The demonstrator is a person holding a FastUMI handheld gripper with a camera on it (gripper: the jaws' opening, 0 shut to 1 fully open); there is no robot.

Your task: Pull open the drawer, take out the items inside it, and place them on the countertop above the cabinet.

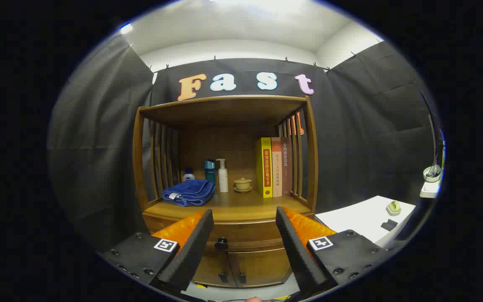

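A wooden cabinet stands ahead of me, its drawer (pixel 245 240) closed under the countertop (pixel 241 205), with a small black knob (pixel 221 243) at the drawer's left. My gripper (pixel 245 218) is open, the two black-padded orange fingers (pixel 197 239) spread wide with nothing between them. The knob shows between the fingers, close to the left one and some way beyond it. The drawer's contents are hidden.
On the countertop lie a folded blue towel (pixel 189 192), small bottles (pixel 223 175), a lidded cup on a saucer (pixel 242 184) and upright books (pixel 274 167). Two lower cabinet doors (pixel 241 266) sit below the drawer. A white table (pixel 363 218) stands to the right.
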